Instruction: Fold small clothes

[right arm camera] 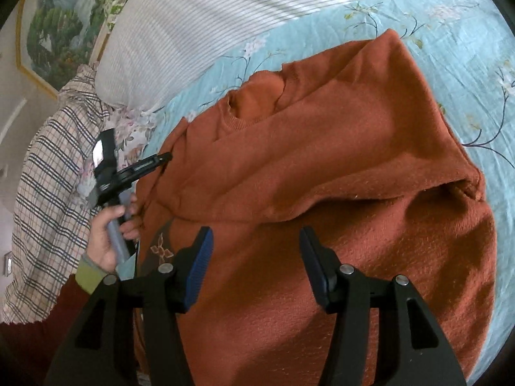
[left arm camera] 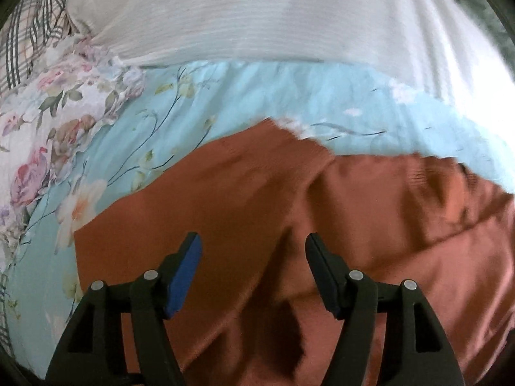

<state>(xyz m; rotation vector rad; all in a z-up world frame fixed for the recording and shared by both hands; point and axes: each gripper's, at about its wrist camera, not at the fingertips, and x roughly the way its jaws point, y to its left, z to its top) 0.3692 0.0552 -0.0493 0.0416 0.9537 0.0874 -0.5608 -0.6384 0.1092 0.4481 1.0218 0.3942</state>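
Right wrist: both claws [right arm camera: 256,268] [left arm camera: 254,276] apart, empty, over sweater [right arm camera: 322,167]; pillow [right arm camera: 199,32] beyond.

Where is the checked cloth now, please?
In the right wrist view the checked cloth lies at the left edge, beside the white striped pillow and behind the hand with the left gripper.

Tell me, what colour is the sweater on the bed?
Rust orange; the sweater shows best in the right wrist view.
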